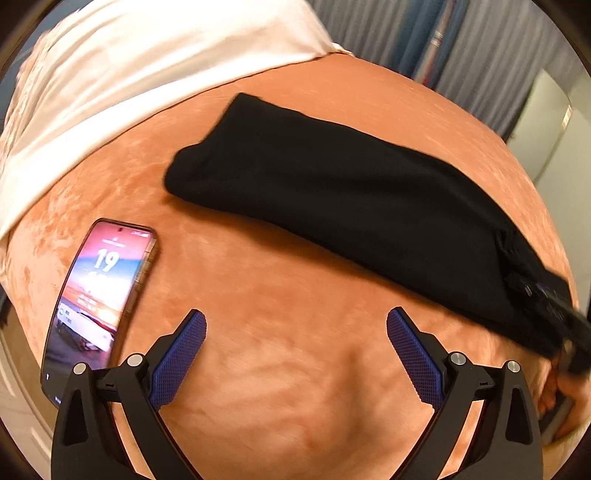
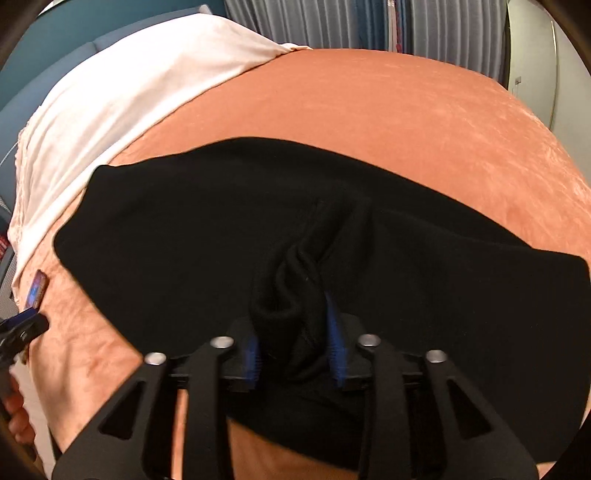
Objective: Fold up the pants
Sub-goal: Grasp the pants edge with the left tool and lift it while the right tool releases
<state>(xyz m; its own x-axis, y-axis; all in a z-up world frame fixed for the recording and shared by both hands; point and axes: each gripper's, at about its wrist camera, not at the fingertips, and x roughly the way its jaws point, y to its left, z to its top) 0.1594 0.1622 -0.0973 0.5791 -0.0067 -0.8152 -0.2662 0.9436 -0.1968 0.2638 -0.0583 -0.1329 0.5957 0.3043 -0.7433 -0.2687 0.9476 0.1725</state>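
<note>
The black pants (image 1: pixel 332 192) lie folded lengthwise on an orange velvet bed cover (image 1: pixel 295 369). In the left wrist view my left gripper (image 1: pixel 295 332) is open and empty over bare cover, short of the pants' near edge. In the right wrist view my right gripper (image 2: pixel 295 332) is shut on a bunched fold of the black pants (image 2: pixel 221 221), with cloth pinched between the blue pads (image 2: pixel 335 343). The right gripper also shows at the right edge of the left wrist view (image 1: pixel 554 306), blurred, holding the pants' end.
A phone (image 1: pixel 99 295) with a lit screen lies on the cover left of my left gripper. A white sheet (image 1: pixel 129 74) covers the far left of the bed. Curtains (image 2: pixel 369 22) hang behind. The left gripper shows at the left edge of the right wrist view (image 2: pixel 22 325).
</note>
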